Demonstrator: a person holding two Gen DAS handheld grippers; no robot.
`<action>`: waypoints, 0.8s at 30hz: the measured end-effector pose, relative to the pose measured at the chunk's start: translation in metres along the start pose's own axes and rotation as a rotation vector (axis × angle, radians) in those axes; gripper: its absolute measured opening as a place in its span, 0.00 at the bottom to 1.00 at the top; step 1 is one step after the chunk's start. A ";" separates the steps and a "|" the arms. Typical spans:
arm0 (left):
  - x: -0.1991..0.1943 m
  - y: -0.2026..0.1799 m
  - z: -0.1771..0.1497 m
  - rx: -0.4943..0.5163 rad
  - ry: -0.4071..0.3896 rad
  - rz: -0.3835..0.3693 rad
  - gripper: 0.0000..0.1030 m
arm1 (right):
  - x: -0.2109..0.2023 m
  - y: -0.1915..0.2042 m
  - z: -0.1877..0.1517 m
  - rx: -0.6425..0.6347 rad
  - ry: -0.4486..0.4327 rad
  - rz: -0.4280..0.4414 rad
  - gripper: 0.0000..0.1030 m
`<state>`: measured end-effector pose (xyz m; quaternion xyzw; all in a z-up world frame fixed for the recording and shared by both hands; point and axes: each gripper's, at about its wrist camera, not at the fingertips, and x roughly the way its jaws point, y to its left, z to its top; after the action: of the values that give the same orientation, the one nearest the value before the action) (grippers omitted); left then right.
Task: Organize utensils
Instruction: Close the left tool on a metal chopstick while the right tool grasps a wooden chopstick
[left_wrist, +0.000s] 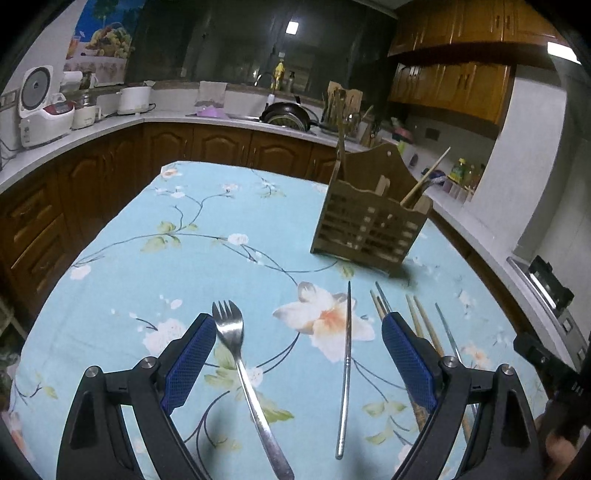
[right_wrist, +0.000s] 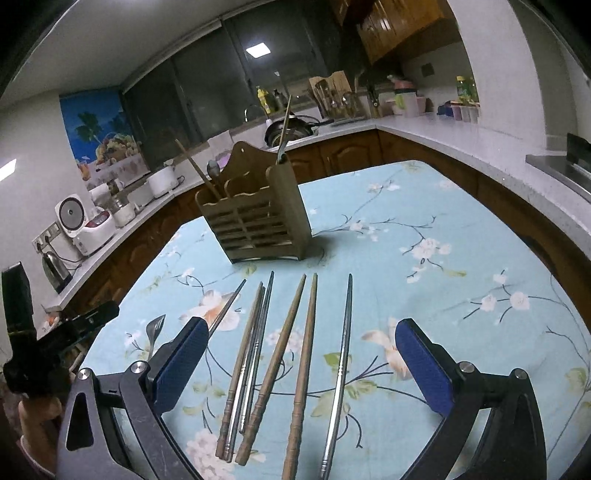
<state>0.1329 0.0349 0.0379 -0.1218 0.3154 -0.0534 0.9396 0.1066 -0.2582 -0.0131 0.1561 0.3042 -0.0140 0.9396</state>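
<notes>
Both grippers, left (left_wrist: 299, 332) and right (right_wrist: 299, 339), are held released above fork (left_wrist: 240, 354) and chopsticks (right_wrist: 291, 369).

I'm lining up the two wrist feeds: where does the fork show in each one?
Left wrist: the fork lies low and centre-left, between the open left gripper fingers, tines pointing away.
Right wrist: only the fork's head shows, at mid-left, just beyond the right gripper's left finger.
Shared landmark: the wooden utensil holder standing on the floral tablecloth beyond the utensils.
</notes>
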 end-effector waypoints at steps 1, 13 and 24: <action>0.003 -0.001 0.001 0.000 0.007 0.001 0.89 | 0.001 -0.001 0.001 0.001 0.001 -0.004 0.99; 0.021 -0.013 0.010 0.043 0.077 -0.010 0.89 | 0.015 -0.008 0.010 0.022 0.021 -0.006 0.99; 0.048 -0.031 0.023 0.096 0.152 -0.012 0.80 | 0.045 -0.007 0.023 0.014 0.093 0.018 0.64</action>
<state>0.1843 0.0013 0.0359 -0.0740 0.3819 -0.0833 0.9175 0.1558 -0.2691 -0.0235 0.1661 0.3461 -0.0002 0.9234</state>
